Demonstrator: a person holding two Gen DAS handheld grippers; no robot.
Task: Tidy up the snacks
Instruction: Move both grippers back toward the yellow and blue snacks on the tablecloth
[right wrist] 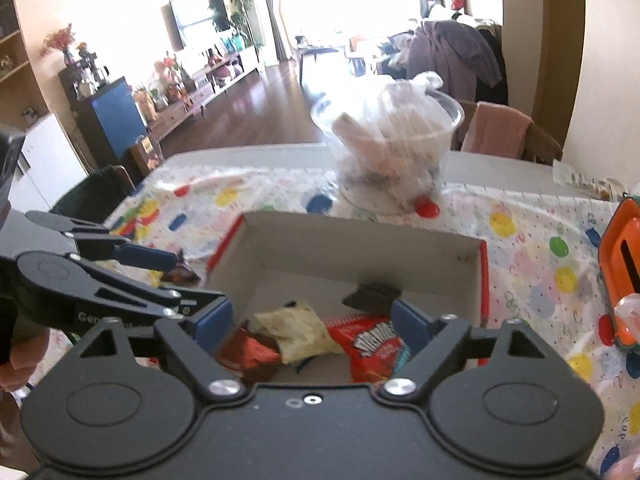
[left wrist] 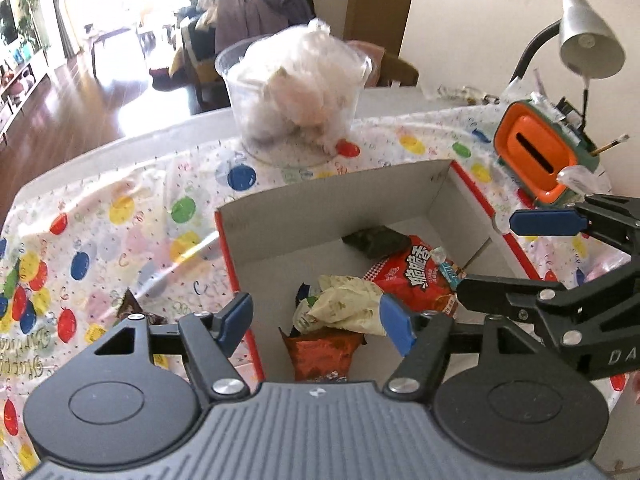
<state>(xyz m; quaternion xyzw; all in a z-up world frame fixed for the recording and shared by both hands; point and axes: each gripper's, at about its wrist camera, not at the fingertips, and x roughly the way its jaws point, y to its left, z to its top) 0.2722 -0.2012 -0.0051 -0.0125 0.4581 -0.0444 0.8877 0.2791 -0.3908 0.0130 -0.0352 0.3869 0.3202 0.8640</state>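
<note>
Cream packet (left wrist: pixel 340 304) seemingly between fingers (left wrist: pixel 396 322)

The left black plastic tool (left wrist: pixel 316 322) had blue rubber fingertips (left wrist: pixel 236 316), silver screw heads at its pivots and a ribbed grey housing. The right black plastic tool (right wrist: pixel 312 322) matched it, with white lettering, possibly "DA", on its arm in the left view.

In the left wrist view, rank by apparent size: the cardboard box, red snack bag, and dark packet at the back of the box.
1. cardboard box
2. red snack bag
3. dark packet, though it lies farther away
</note>
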